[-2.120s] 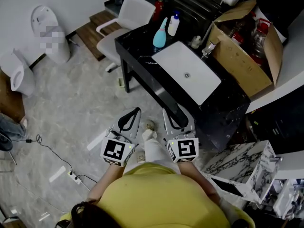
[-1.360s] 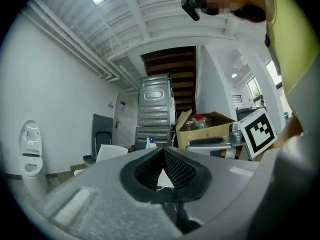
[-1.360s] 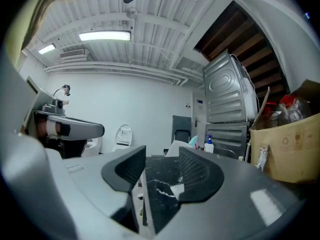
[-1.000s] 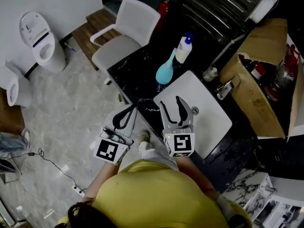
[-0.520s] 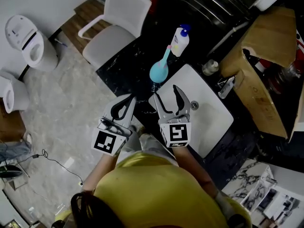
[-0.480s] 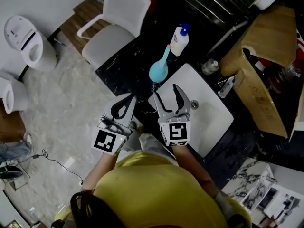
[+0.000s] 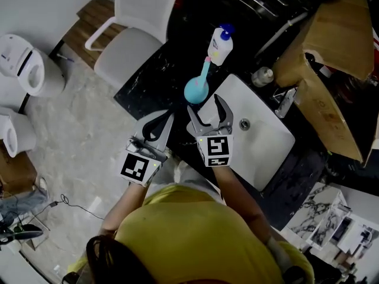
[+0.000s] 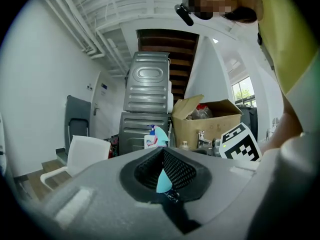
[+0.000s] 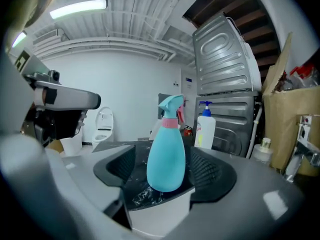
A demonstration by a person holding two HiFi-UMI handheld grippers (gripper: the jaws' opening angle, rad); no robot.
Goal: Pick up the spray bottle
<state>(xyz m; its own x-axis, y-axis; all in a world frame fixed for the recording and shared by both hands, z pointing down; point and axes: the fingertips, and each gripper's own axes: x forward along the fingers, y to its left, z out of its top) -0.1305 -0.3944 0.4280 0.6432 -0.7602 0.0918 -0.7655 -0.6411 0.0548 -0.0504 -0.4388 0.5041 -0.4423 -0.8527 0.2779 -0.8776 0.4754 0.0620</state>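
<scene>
On veined black counter point(image 7: 169, 61) | smooth teal pear-shaped spray bottle point(image 9: 166, 159)

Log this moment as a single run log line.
phase: approach | right gripper: open, fingers just opening wider, spray bottle lined up between them, untouched | left gripper: shut, empty | bottle: upright on black counter

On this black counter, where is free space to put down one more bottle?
Bare black counter lies left of the spray bottle, toward the white chair. The sink basin is also bare. It is crowded behind: pump bottle, small jar, faucet, cardboard box.
</scene>
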